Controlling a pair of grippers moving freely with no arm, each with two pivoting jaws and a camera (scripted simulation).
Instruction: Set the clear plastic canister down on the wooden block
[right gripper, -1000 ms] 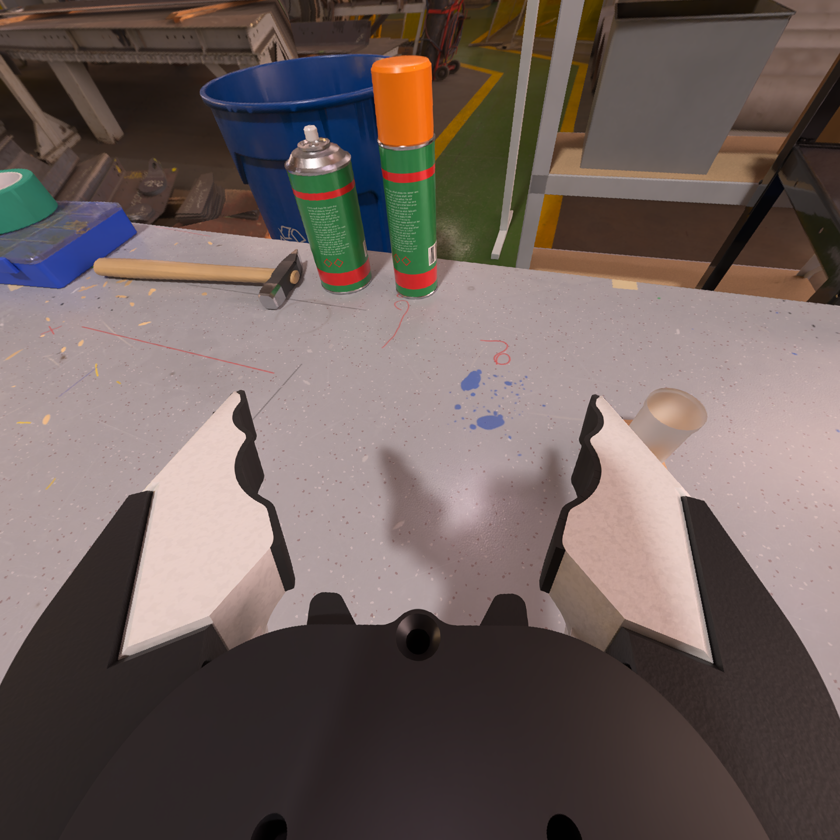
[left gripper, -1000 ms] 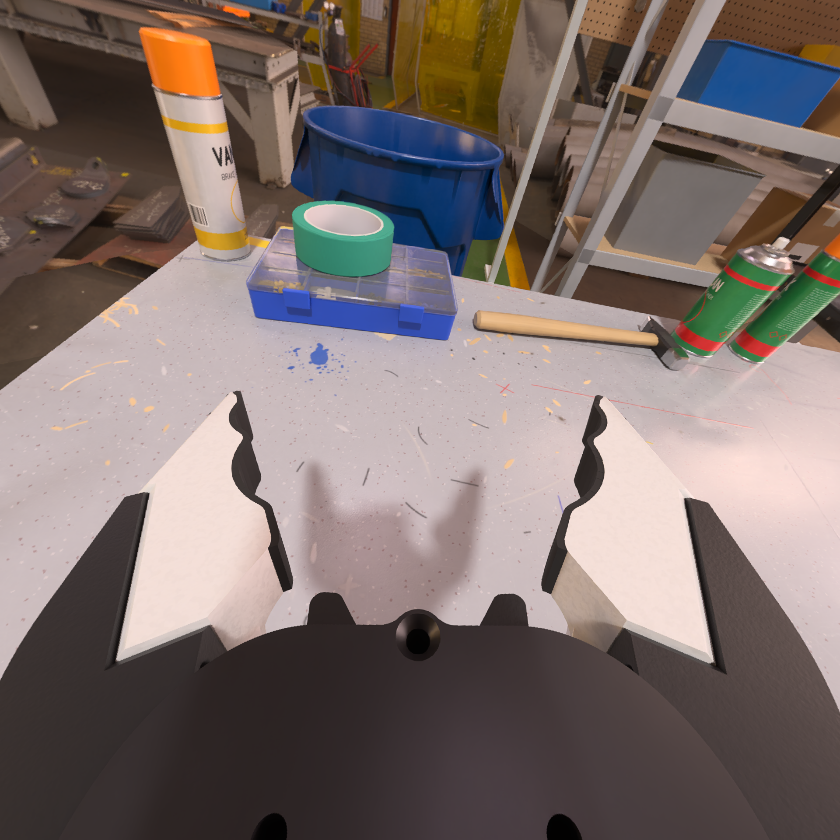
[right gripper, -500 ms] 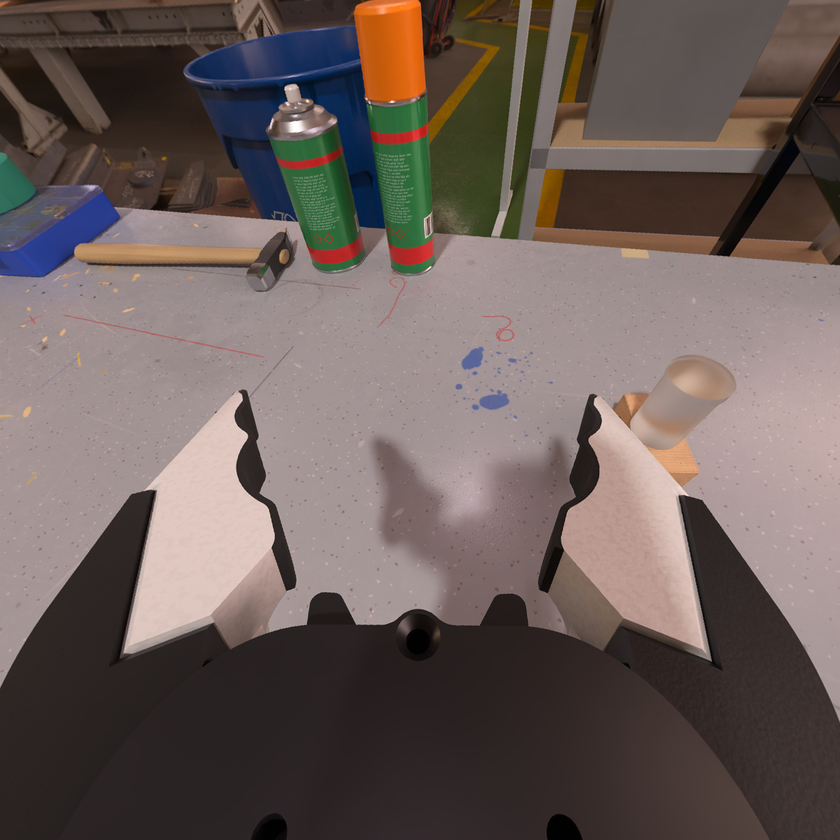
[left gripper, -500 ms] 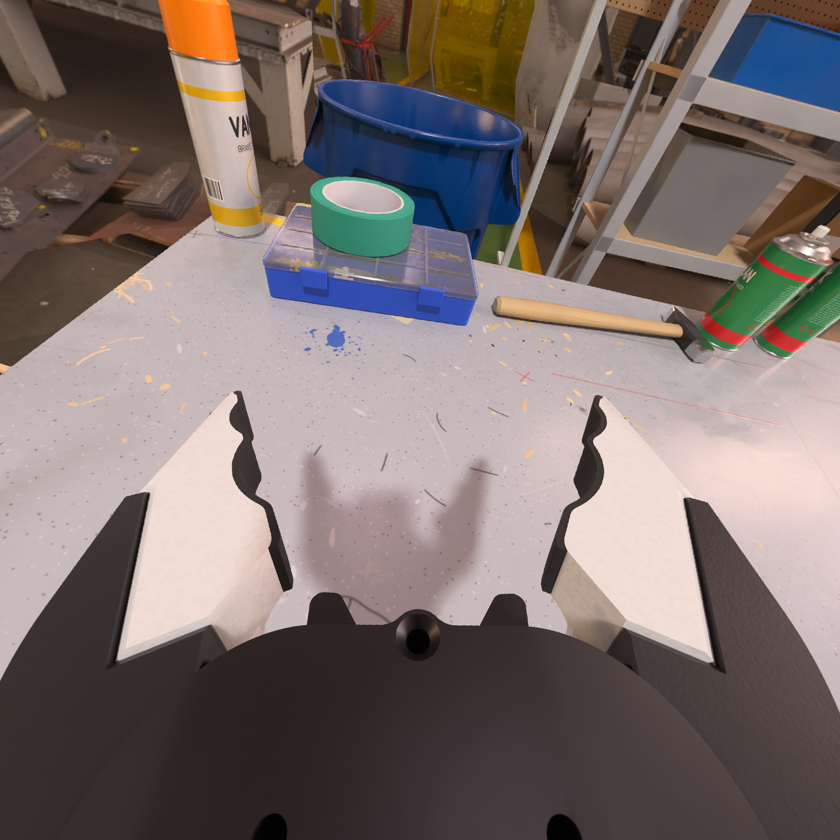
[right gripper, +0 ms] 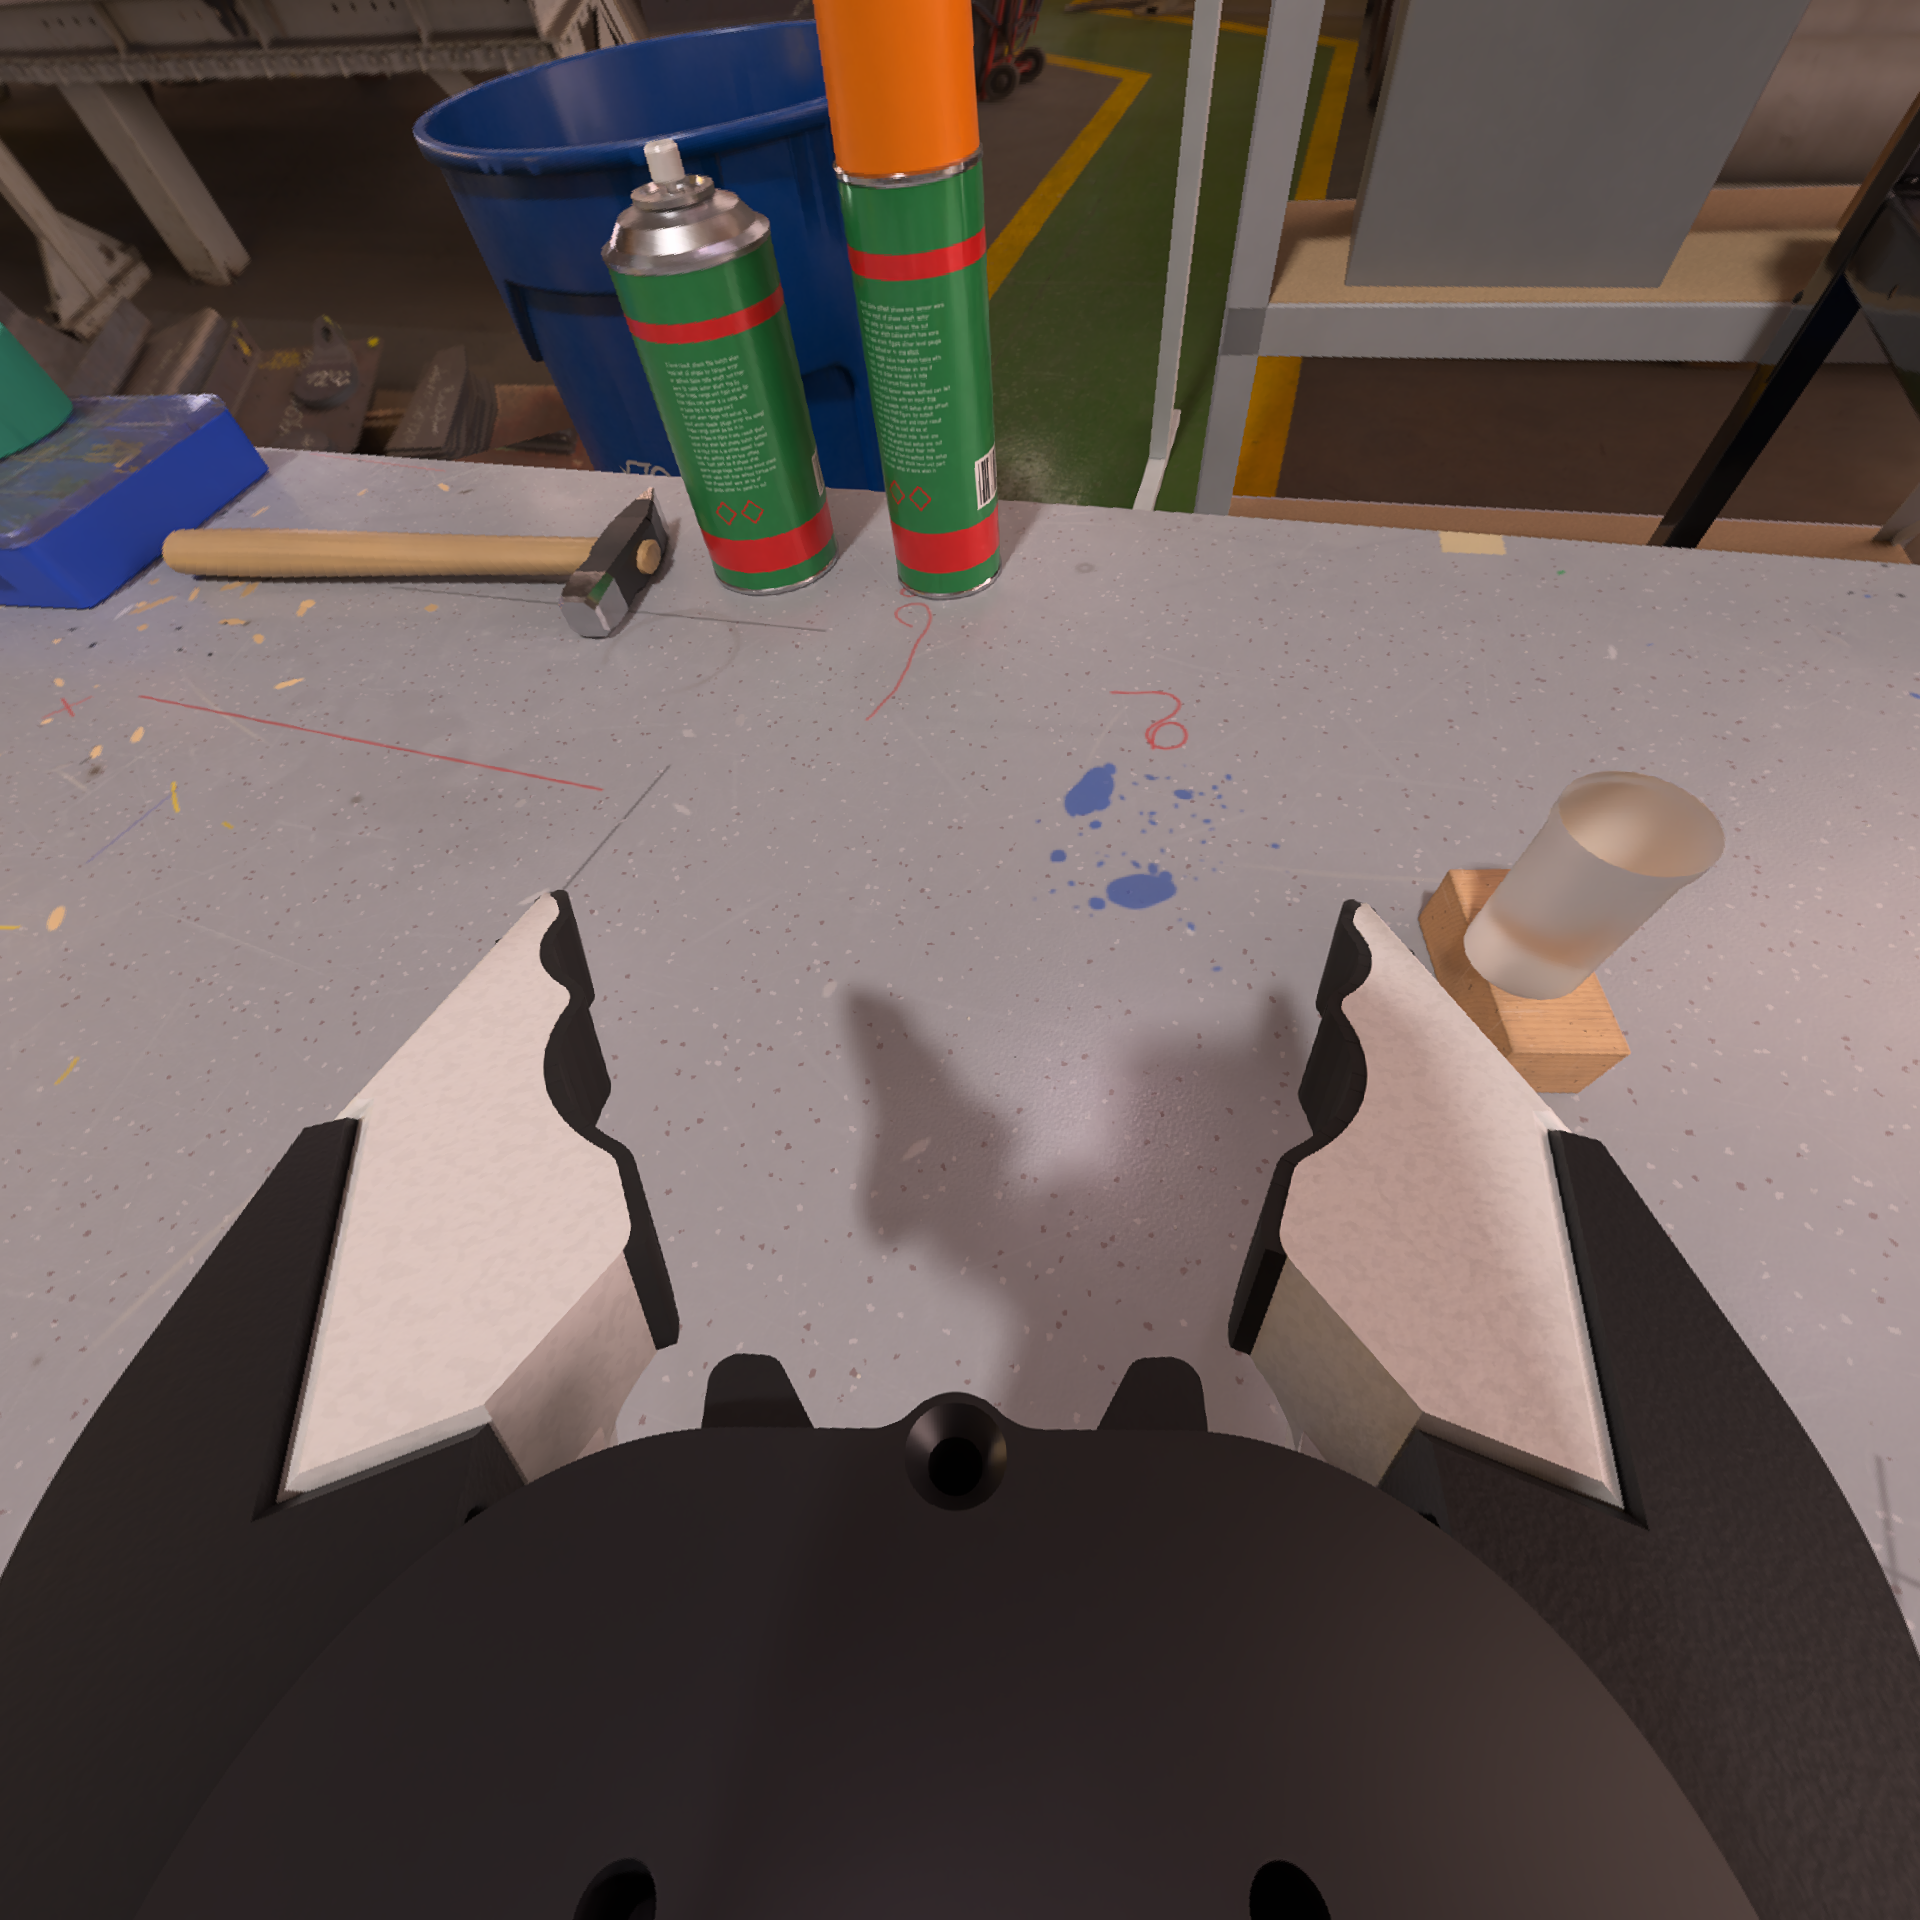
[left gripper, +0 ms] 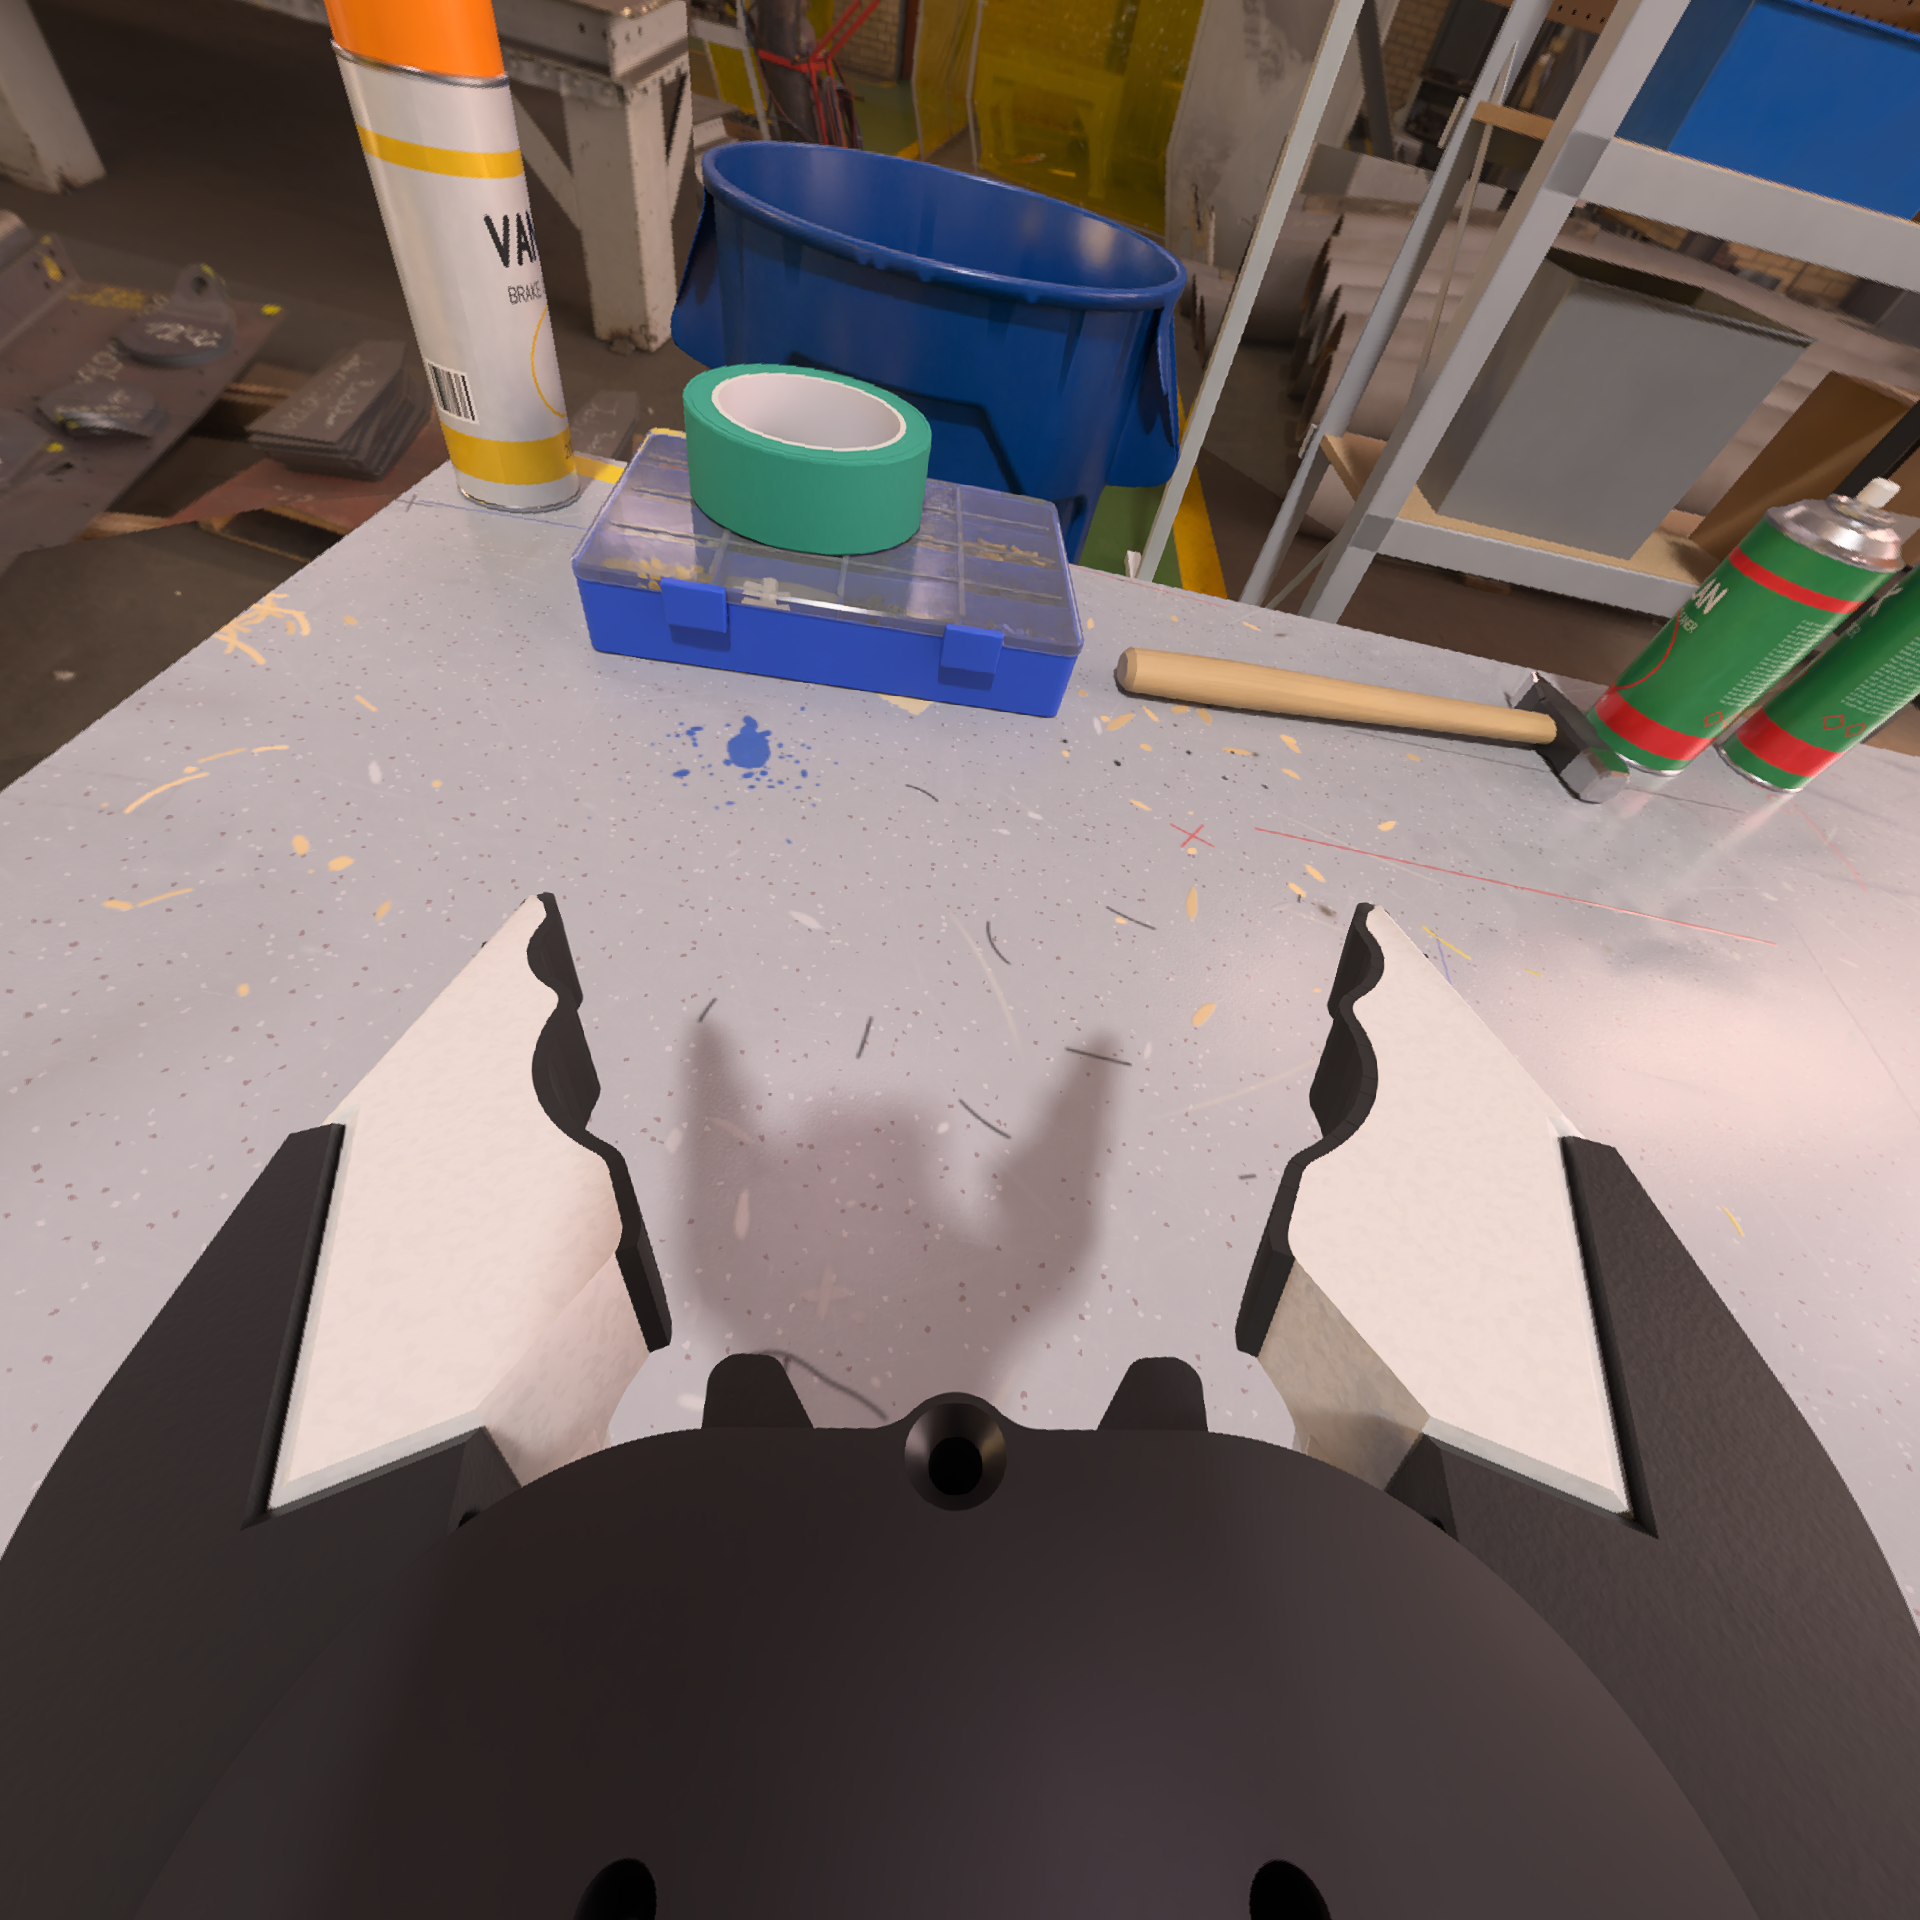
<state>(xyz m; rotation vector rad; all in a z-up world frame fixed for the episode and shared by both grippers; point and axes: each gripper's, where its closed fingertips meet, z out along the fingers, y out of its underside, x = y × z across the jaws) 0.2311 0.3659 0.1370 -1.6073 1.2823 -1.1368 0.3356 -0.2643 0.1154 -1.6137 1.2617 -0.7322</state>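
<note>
The clear plastic canister (right gripper: 1590, 883) stands on the wooden block (right gripper: 1538, 1023) on the grey table, at the right of the right wrist view. My right gripper (right gripper: 956, 904) is open and empty, above bare table to the left of the block, its right fingertip just short of the block's left end. My left gripper (left gripper: 956, 909) is open and empty over bare table. Neither the canister nor the block shows in the left wrist view.
A blue parts box (left gripper: 831, 613) with a green tape roll (left gripper: 805, 457) on it, a white spray can (left gripper: 457, 281), a hammer (left gripper: 1340, 696) and two green spray cans (right gripper: 727, 384) (right gripper: 920, 343) line the far table edge. A blue bin (left gripper: 935, 301) and shelving stand beyond.
Both grippers moved forward and lower; the far objects look bigger. In the right wrist view the canister and block came out from behind the right finger into full view.
</note>
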